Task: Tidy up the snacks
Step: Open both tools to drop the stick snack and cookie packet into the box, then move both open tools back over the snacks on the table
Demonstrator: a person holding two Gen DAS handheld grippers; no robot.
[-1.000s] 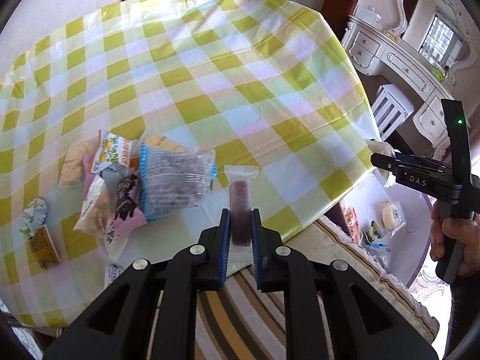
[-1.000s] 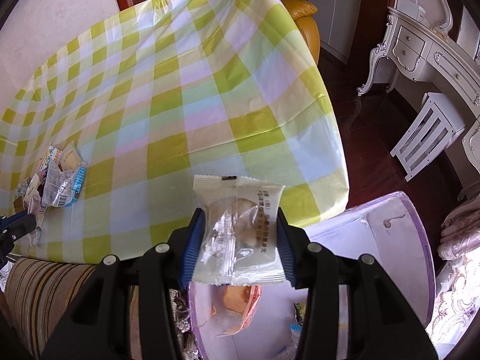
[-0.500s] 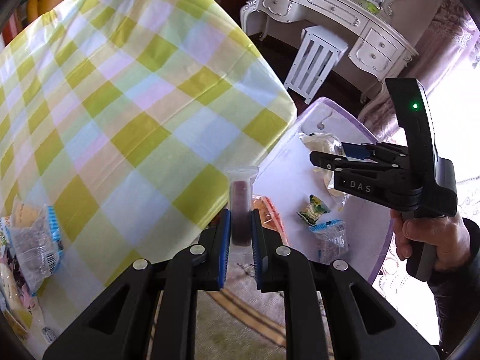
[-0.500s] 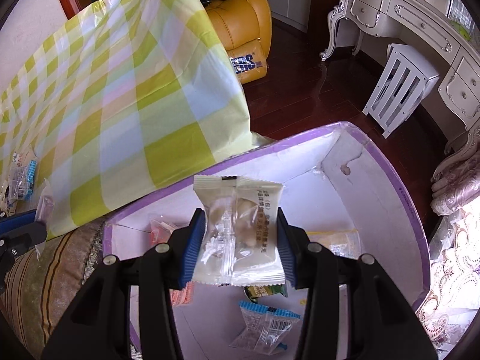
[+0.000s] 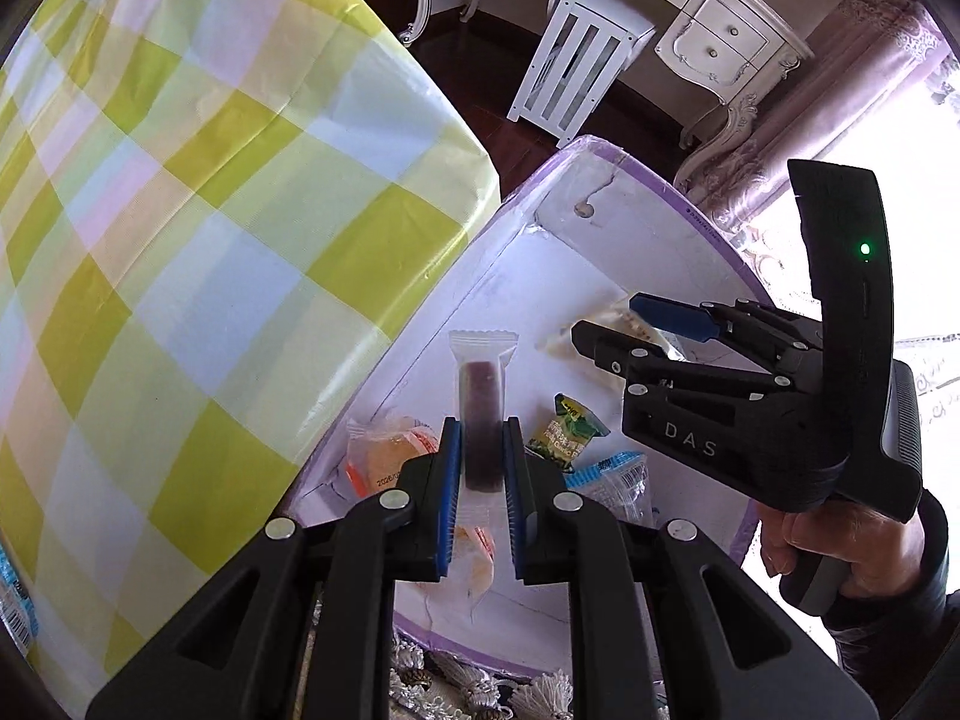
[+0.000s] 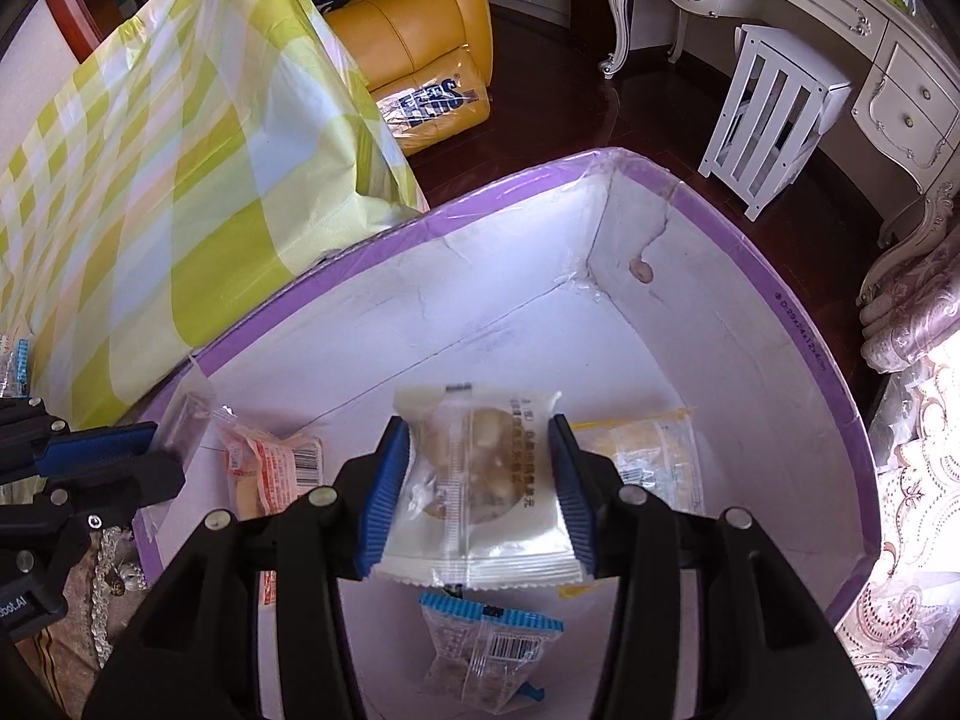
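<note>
Both hand-held grippers have swung from the checked worktop [image 5: 198, 276] to above the purple-rimmed white cardboard box [image 6: 798, 324]. The left hand-held gripper [image 5: 482, 468] stays clamped on a slim clear-wrapped dark bar [image 5: 480, 414], the right hand-held gripper [image 6: 480, 480] on a cream-wrapped pastry packet [image 6: 480, 480]; both look ready to drop.

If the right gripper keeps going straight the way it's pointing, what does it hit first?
Probably the white floor of the purple-rimmed box. The right gripper, shut on a pale pastry packet, points down into it; the yellow-edged packet lies just to the right. Depth is unclear.

Both wrist cameras look steeply down, close above the purple-rimmed box [image 5: 606, 147] [image 6: 798, 324] (shared by the 2 views).
</note>
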